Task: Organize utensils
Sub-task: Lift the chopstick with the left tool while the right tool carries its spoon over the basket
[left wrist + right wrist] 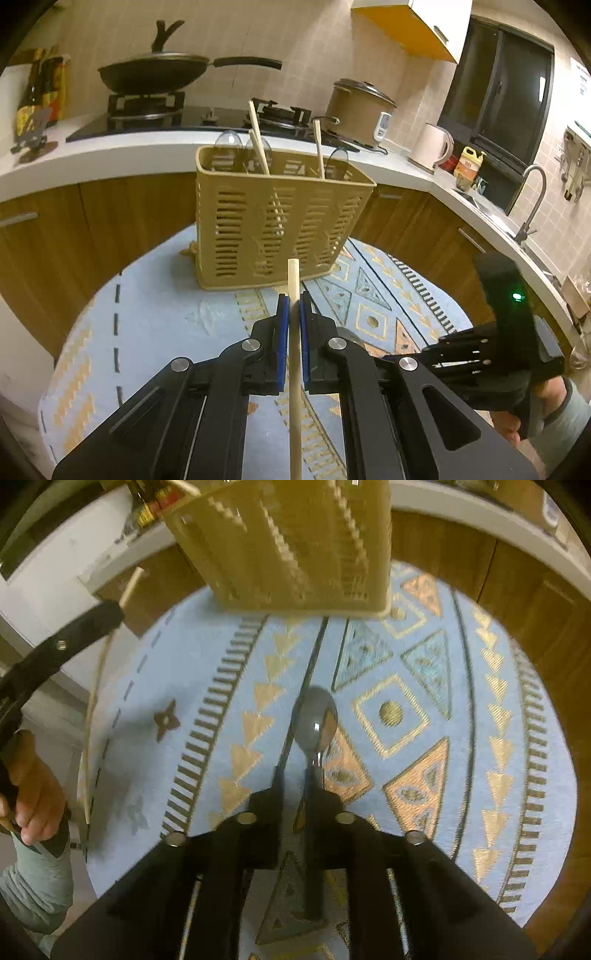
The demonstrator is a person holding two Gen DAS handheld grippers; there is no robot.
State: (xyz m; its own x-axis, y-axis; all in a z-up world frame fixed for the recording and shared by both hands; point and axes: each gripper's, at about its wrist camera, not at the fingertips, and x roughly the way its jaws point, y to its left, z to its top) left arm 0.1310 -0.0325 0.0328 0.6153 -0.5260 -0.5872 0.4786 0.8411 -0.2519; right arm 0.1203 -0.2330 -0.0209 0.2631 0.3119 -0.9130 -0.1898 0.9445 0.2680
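Left wrist view: a wooden chopstick (294, 332) is clamped by the left gripper (293, 306), with the slotted utensil basket (273, 221) straight ahead on the patterned cloth (155, 321), chopsticks and spoons already inside.

Right wrist view: a metal spoon (314, 723) is seen between the right gripper (295, 775) jaws, set narrow; grip can't be told.

No text, brand or number can be read in either view. The yellow plastic bottle (470, 162) beside the pale pink electric kettle (432, 146) carries an orange label, too small to make out. The white sheet (583, 79) on the wall right of the dark window (496, 88) shows blurred print only.
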